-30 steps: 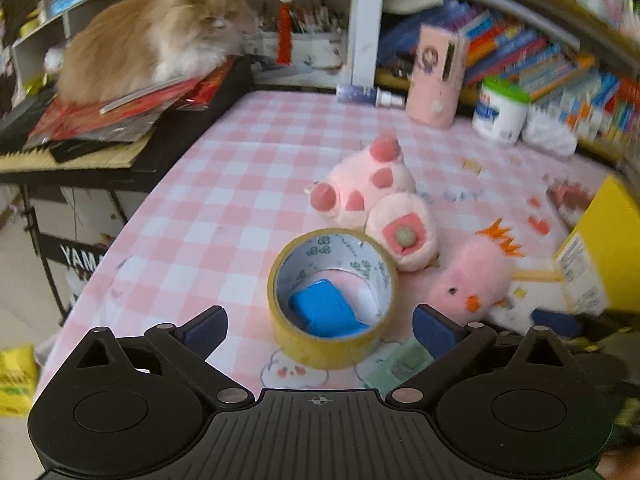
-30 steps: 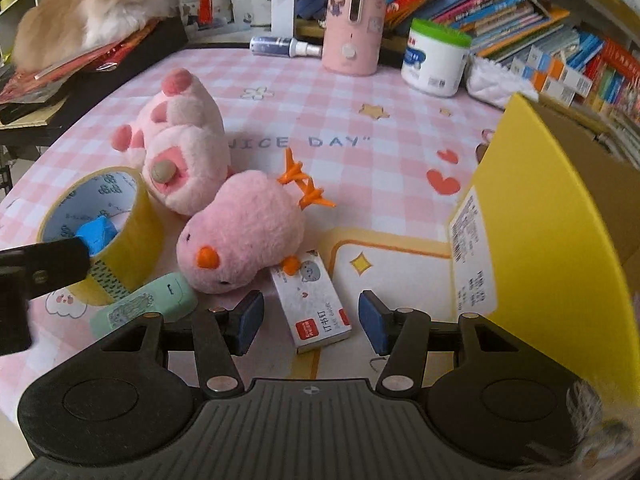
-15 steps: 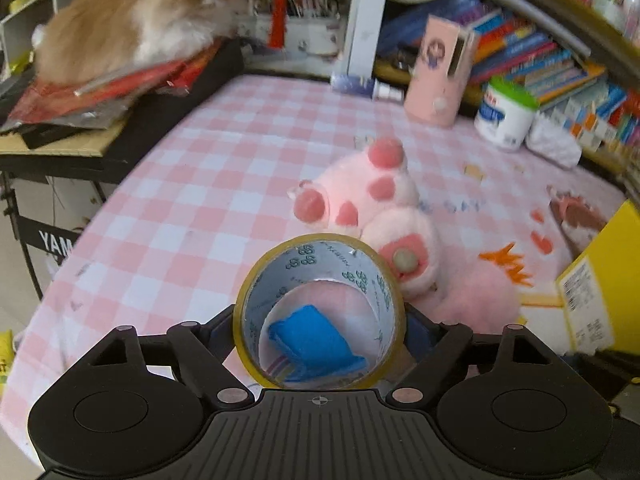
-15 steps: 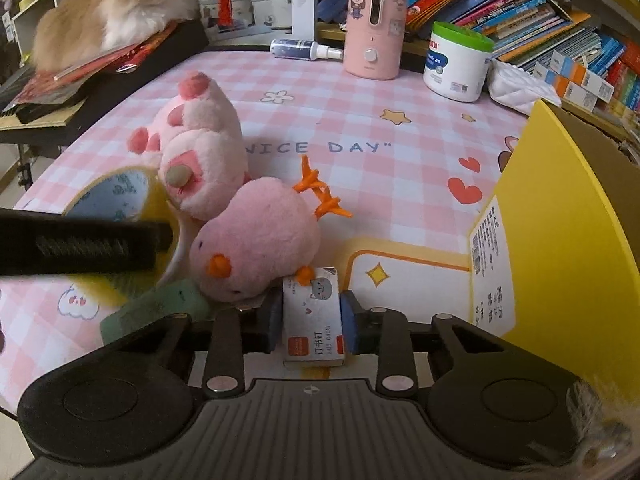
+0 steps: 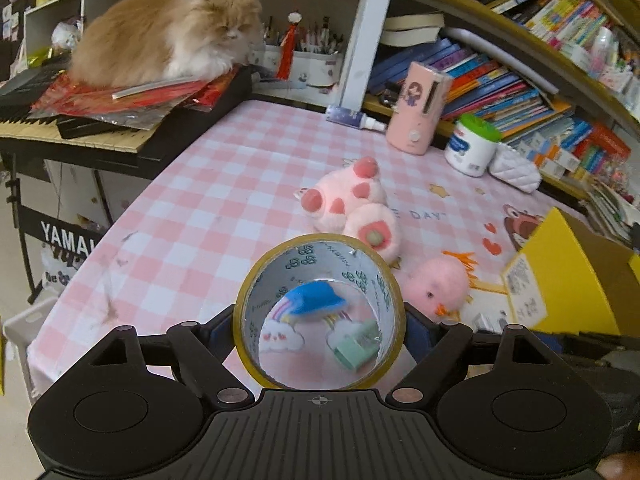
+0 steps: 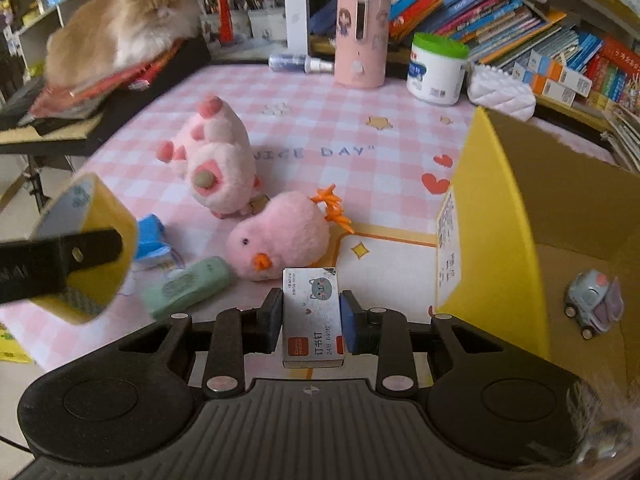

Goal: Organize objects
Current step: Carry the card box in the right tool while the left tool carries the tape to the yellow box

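The left gripper is clamping one tape roll above the table's near edge; the right gripper is gripping one staple box. Two plush toys are lying mid-table.

We see cat on keyboard off table's far left corner; bottle and jar along far edge; pig plush mid-table, chick plush nearer us beside it; box at right edge, toy car inside
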`<state>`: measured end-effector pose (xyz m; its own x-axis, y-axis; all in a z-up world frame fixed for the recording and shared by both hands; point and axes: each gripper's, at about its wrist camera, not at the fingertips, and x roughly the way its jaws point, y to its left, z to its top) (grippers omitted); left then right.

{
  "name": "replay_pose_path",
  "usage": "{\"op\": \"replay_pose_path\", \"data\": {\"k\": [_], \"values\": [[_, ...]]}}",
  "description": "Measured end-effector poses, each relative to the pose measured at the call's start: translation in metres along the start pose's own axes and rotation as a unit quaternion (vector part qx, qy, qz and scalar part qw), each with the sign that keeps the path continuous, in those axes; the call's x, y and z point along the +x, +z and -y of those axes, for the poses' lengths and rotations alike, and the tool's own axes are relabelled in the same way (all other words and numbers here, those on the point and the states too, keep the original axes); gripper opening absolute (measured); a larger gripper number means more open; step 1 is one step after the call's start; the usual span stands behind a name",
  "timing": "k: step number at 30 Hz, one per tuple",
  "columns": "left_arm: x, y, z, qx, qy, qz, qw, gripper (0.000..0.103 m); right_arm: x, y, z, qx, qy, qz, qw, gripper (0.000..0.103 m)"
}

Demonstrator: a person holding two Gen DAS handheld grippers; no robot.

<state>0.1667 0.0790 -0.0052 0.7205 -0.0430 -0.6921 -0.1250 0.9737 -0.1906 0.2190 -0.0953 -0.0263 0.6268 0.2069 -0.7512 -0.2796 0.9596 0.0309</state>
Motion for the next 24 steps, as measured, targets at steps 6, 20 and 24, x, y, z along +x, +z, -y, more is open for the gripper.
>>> {"op": "replay_pose_path", "data": {"k": [6,20,24], "values": [[-0.032,-0.02,0.002,0.028,-0.022,0.007,0.9993,0.083,-0.032,-0.016,-0.006,0.008,-0.007,0.022,1.0,0.028],[-0.1,-0.083,-0.023,0.043,-0.044,-0.001,0.9981,0.083,-0.103,-0.089,-0.04,0.029,-0.022,0.033,0.999,0.028],[-0.114,-0.098,-0.027,0.048,-0.05,-0.008,0.9976,0.083,-0.121,-0.11,-0.047,0.036,-0.028,0.032,0.998,0.028]]}}
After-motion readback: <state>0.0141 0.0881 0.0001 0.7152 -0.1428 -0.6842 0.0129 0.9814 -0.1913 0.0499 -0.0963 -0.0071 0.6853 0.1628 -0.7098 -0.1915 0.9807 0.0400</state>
